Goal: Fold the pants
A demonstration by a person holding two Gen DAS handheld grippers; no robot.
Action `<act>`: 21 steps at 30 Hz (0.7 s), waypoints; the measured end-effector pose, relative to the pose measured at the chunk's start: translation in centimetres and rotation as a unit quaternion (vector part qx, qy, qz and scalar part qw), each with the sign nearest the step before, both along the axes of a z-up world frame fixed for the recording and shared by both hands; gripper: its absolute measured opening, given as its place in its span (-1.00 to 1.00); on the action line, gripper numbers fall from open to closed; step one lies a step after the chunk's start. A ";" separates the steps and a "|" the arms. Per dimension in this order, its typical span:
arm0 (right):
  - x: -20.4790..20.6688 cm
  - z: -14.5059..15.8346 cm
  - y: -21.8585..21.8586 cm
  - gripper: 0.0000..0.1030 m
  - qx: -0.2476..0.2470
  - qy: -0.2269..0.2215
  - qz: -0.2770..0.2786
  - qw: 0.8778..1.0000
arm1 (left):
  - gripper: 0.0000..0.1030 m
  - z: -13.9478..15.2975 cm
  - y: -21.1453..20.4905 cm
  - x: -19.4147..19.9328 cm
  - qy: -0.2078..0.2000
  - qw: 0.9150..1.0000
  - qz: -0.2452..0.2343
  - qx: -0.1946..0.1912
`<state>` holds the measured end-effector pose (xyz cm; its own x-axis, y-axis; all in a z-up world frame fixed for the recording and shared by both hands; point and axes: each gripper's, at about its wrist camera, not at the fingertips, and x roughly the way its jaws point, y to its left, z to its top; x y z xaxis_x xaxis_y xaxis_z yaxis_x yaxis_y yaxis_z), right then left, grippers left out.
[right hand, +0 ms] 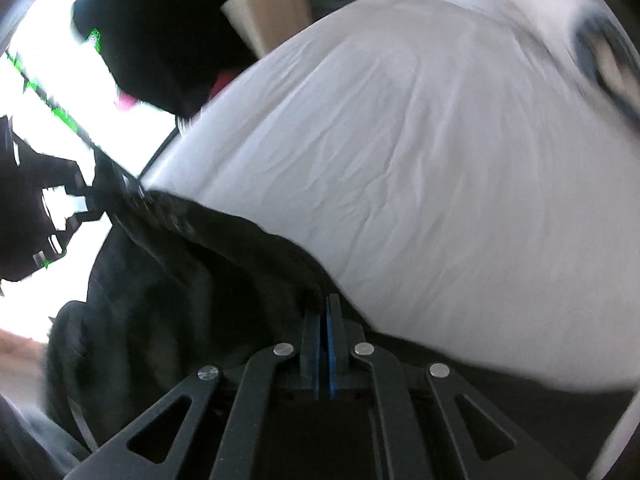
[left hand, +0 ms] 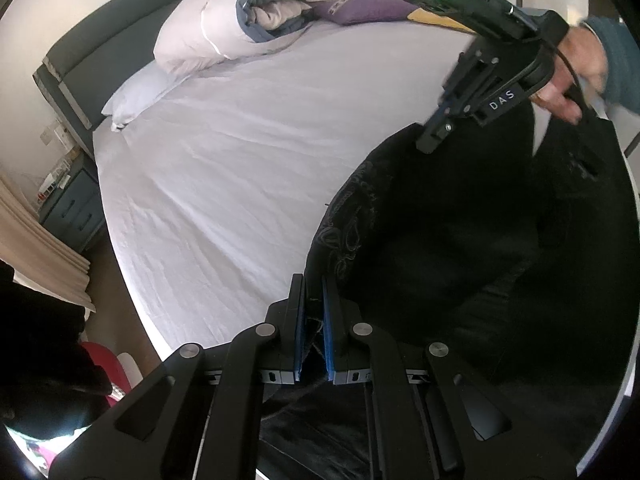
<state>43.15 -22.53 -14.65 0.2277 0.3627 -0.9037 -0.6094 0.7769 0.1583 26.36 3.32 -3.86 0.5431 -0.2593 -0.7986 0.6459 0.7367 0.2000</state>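
Black pants [left hand: 460,220]: dark fabric with a stitched ornamental pattern along one edge, spread over the near corner of a bed and lifted at two places along that edge. Left gripper [left hand: 314,320]: blue-padded fingers [left hand: 299,332] drawn narrow, clamped on a fold of the pants' edge, which shows as dark cloth pinched between the pads; the bulk of the garment lies ahead and to the right of these tongs. Right gripper [left hand: 434,132]: seen in the left wrist view ahead and to the right of the left tongs, tip meeting the far part of the same patterned edge, held by a bare hand [left hand: 576,76] in a blue sleeve; a green light glows on its body. In the right wrist view the right gripper [right hand: 324,320] has its blue pads nearly together, with the black cloth's edge running in between them; that view is blurred. There the pants [right hand: 180,280] hang to the left of the tongs. White bed sheet [left hand: 248,168]: wrinkled, stretching ahead and to the left of the left tongs. Rolled duvet [left hand: 240,20], purple cushion [left hand: 368,8] and grey headboard [left hand: 116,40]: far ahead, well apart from both tongs. Blue nightstand [left hand: 76,208]: far left, beside the bed.
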 end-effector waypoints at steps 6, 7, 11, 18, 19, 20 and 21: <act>-4.7 -0.8 -1.1 -0.93 0.084 0.026 -0.058 0.994 | -0.87 0.5 -0.8 -4.2 -0.001 1.000 -0.006 -0.003; -5.2 -0.9 -1.6 -0.93 0.092 0.034 -0.066 0.993 | -0.87 0.5 -1.0 -5.2 0.000 1.000 -0.008 -0.002; -8.3 -1.8 -4.0 -0.93 0.128 0.070 -0.094 0.985 | -0.87 0.3 -1.7 -9.0 0.006 1.000 -0.027 0.004; -14.6 -3.1 -6.2 -0.93 0.113 0.090 -0.087 0.986 | -0.87 -2.1 -2.6 -15.6 0.041 0.998 -0.054 0.016; -15.5 -3.2 -6.4 -0.93 0.104 0.087 -0.080 0.987 | -0.87 -2.4 -2.7 -16.2 0.045 0.997 -0.056 0.016; -16.0 -3.2 -6.3 -0.93 0.097 0.085 -0.073 0.989 | -0.87 -2.7 -2.8 -16.9 0.049 0.997 -0.060 0.015; -16.9 -3.2 -6.2 -0.93 0.085 0.082 -0.063 0.991 | -0.87 -2.9 -3.0 -17.6 0.050 0.997 -0.064 0.017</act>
<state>26.26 -28.68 -17.90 0.1366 0.4909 -0.8604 -0.4645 0.7989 0.3821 8.80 0.28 -6.77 0.4236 -0.2943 -0.8567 0.7528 0.6404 0.1522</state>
